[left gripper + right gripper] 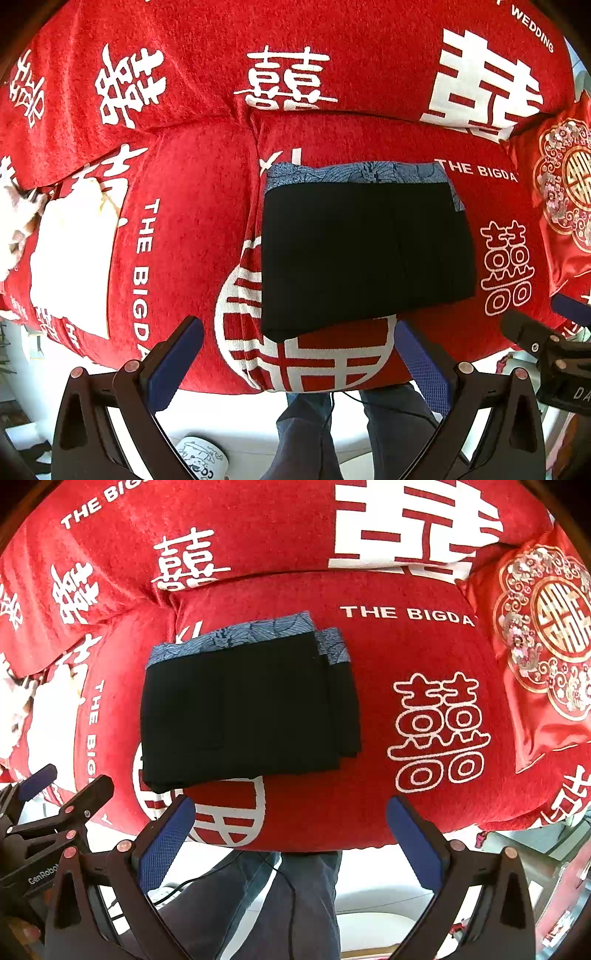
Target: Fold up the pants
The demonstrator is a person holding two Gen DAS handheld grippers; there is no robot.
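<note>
A home living room: a sofa (424, 646) under a red wedding-print cover, an embroidered cushion (543, 627) beside

Both fisheye cameras are looking forward and downward from just off the front edge of the sofa seat (192, 229), toward its backrest. The left wrist camera is sitting further left, so the folded pants (365, 251) are falling right of its centre; the right wrist camera is placing them (247, 709) left of centre. Each is viewing from close range, between its own hand-held gripper's fingers. Both views are sharing the seat cushion, the backrest and the embroidered cushion (543, 627) at the right end. Each is catching the other hand-held gripper at its side edge.
</note>
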